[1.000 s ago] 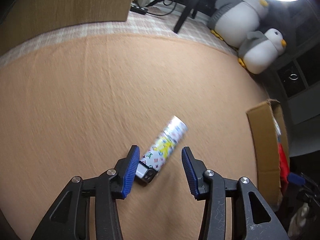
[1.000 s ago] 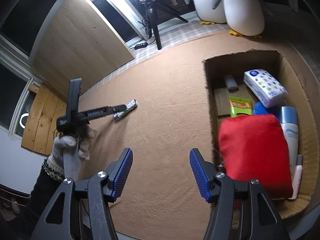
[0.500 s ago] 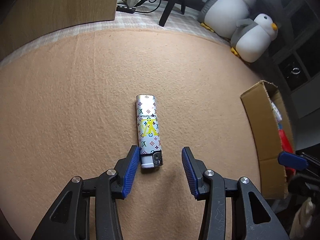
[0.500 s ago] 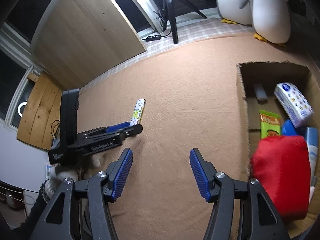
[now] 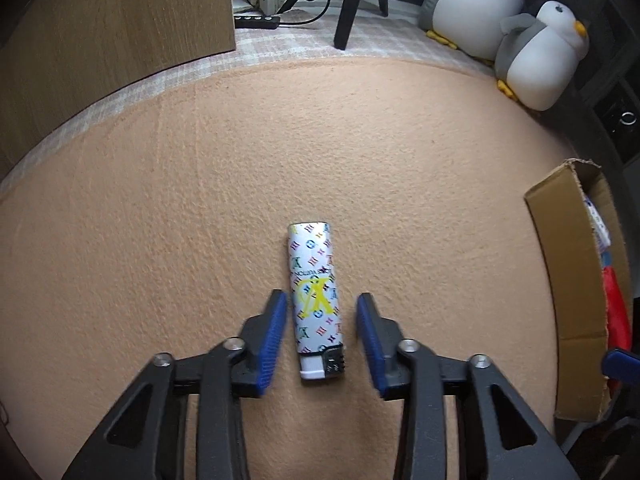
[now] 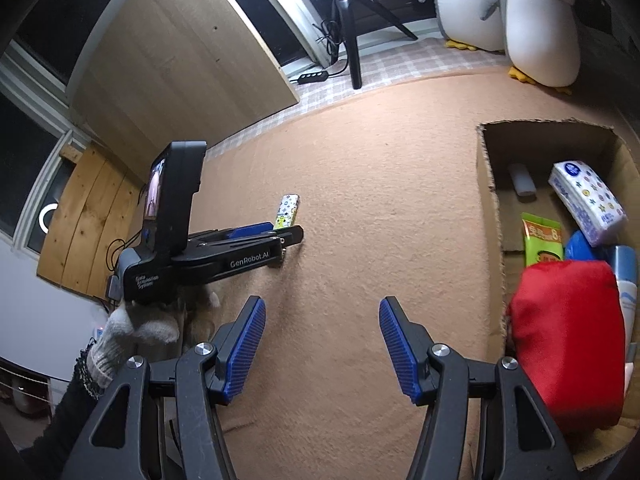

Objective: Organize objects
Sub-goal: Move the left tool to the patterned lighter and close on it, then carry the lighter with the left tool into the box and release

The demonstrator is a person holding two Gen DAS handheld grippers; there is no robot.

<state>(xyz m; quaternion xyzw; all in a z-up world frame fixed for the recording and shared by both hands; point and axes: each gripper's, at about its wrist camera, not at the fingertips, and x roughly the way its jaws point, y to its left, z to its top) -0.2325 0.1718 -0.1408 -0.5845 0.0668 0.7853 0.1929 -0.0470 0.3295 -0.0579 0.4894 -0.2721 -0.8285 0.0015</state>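
A white lighter [image 5: 312, 264] with a coloured monogram print lies flat on the tan carpet, its black and white head toward me. My left gripper [image 5: 322, 298] points steeply down over it. Its blue jaws straddle the lower half of the lighter and are closing, with a thin gap still on each side. In the right wrist view the same lighter [image 6: 288, 210] shows just past the left gripper [image 6: 280, 232], which a gloved hand [image 6: 132, 328] holds. My right gripper [image 6: 322, 304] hangs open over bare carpet with nothing between its fingers.
An open cardboard box [image 6: 486, 168] at the right holds a red pouch [image 6: 568, 340], a tissue pack [image 6: 586, 200], a green packet [image 6: 542, 240] and a bottle [image 6: 626, 276]. Two plush penguins [image 5: 540, 60], a tripod leg [image 5: 352, 4], a power strip [image 5: 256, 22] and a wooden board [image 5: 100, 28] border the carpet.
The left gripper swung until the lighter lined up straight between its jaws, moved forward along it, and its jaws narrowed. The right gripper's view drifted left, its jaws unchanged.
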